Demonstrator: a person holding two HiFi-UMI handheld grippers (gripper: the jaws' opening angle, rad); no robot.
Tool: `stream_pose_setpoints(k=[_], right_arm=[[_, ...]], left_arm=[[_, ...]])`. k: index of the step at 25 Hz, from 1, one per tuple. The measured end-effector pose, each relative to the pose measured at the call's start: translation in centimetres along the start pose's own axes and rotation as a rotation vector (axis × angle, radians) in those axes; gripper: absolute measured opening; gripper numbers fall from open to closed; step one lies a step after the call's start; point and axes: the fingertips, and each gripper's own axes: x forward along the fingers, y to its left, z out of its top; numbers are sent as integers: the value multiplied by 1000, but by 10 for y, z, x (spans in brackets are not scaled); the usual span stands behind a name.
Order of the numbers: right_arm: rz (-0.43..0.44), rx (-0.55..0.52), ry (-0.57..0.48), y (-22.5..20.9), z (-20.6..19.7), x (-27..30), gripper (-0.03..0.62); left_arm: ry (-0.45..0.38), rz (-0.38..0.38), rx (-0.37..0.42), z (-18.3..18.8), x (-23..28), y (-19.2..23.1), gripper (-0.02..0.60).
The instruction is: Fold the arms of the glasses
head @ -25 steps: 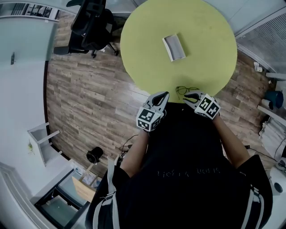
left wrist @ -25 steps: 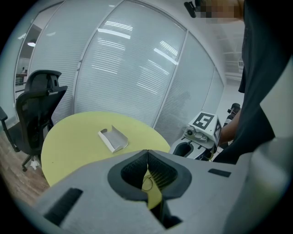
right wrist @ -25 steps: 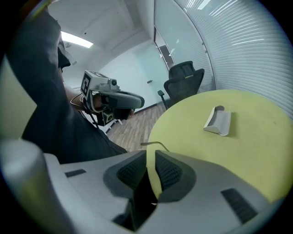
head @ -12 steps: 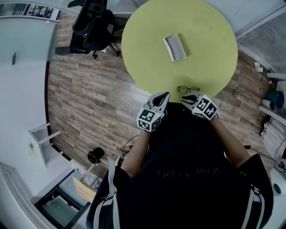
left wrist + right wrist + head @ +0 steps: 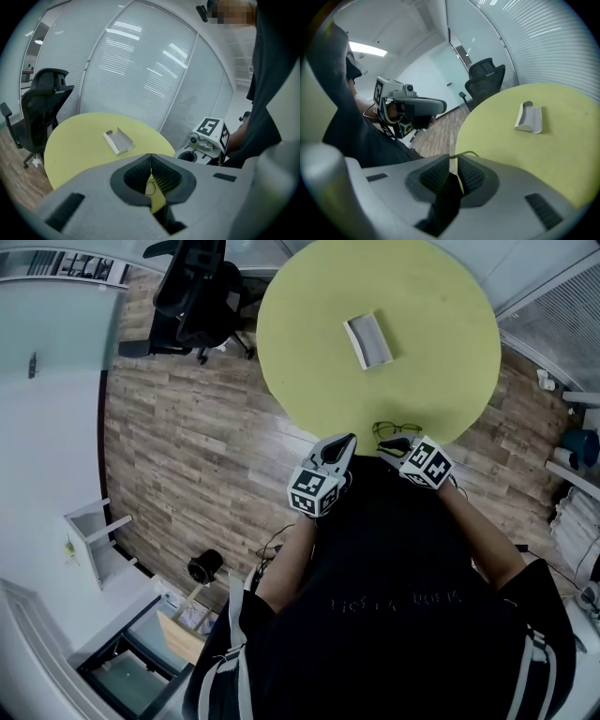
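Thin dark-framed glasses (image 5: 397,430) lie with their arms unfolded at the near edge of the round yellow-green table (image 5: 422,296). My right gripper (image 5: 386,442) sits just at their near left side. In the right gripper view its jaws (image 5: 453,160) stand a narrow gap apart, and a thin glasses arm (image 5: 468,153) curves just past the tips, not gripped. My left gripper (image 5: 345,439) hovers left of the glasses at the table edge. Its jaws (image 5: 151,156) are shut tip to tip with nothing in them; a lens (image 5: 150,188) shows through the gap below.
A white open glasses case (image 5: 367,340) lies at the table's middle, also in the gripper views (image 5: 118,140) (image 5: 529,117). A black office chair (image 5: 192,287) stands on the wood floor left of the table. Glass partition walls lie behind.
The right gripper has slid a little left and closer along the table edge, to the glasses' near arm. The left gripper has barely moved. The glasses lie where they were.
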Motion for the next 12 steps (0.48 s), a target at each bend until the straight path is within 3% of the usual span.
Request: stream_pose_setpoints(k=[12], right_arm=[[-50, 76, -35, -14, -5, -22, 43]], left_arm=[[10, -33, 13, 3, 8, -5, 18]])
